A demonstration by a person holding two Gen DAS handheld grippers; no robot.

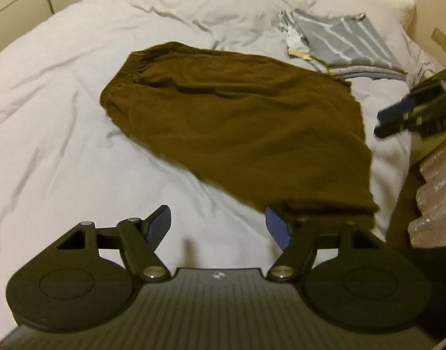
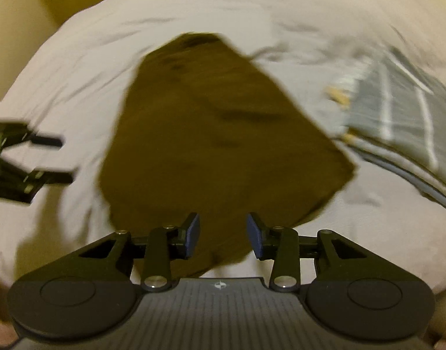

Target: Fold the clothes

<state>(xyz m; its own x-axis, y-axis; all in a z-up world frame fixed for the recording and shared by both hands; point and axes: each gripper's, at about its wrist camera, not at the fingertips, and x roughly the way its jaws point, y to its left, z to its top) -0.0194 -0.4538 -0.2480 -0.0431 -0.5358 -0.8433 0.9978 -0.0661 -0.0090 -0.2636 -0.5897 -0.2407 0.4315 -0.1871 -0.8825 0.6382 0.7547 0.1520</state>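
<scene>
Jaws of the left gripper (image 1: 218, 226) are standing wide apart and gripping nothing, its blue pads (image 1: 277, 227) hovering over the white bed (image 1: 48, 134); the right-hand pad is lying just at the near hem of the brown garment (image 1: 237, 122), and contact cannot be told. Jaws of the right gripper (image 2: 223, 233) are standing moderately apart, narrower than the left pair, with the garment's near edge showing between and beyond the pads but not clamped. Both grippers are pointing forward and down over the bed from its near side; in the left wrist view the right gripper is appearing blurred at the right edge, beside the garment's right border, and in the right wrist view the left gripper is appearing at the left edge, apart from the cloth. Brown garment is lying spread flat mid-bed, elastic waistband at the far end. Folded grey striped clothes (image 1: 342, 43) are lying stacked beyond it, toward the far right, just beside its far corner. Crinkled clear plastic (image 1: 433, 204) is lying off the bed's right side.
</scene>
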